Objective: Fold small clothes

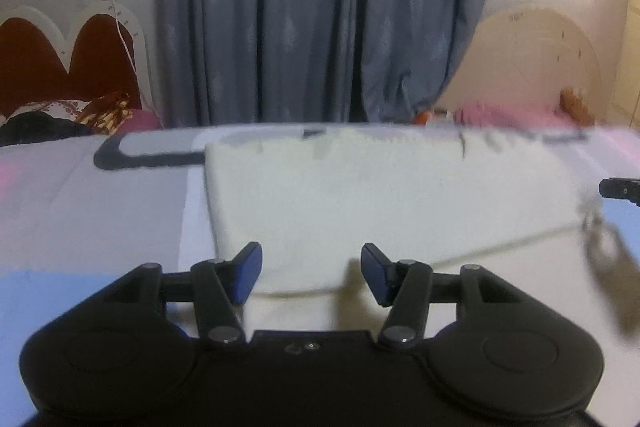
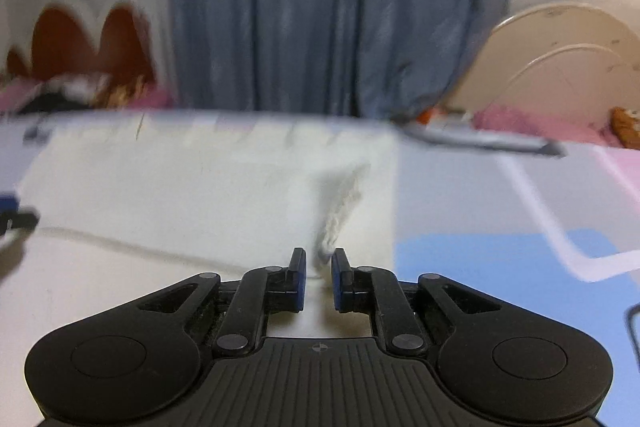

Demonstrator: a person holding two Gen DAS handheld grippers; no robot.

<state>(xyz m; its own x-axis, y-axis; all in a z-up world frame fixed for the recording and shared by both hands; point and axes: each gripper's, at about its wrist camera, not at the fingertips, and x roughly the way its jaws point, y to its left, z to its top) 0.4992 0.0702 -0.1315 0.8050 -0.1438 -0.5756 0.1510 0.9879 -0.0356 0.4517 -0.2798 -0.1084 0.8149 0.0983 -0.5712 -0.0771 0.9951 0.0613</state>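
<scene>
A white knitted cloth lies folded on a pastel sheet, its near edge just in front of my left gripper. That gripper is open and nothing is between its blue pads. In the right wrist view the same cloth has a ridge pulled up to my right gripper. Its jaws stand narrowly apart with that pinch of cloth filling the gap. My right gripper's tip shows at the right edge of the left wrist view. My left gripper's tip shows at the left edge of the right wrist view.
The sheet has blue, pink and white patches. Blue-grey curtains hang behind it. A red-and-white headboard with pillows stands at the left and a cream headboard with pink bedding at the right.
</scene>
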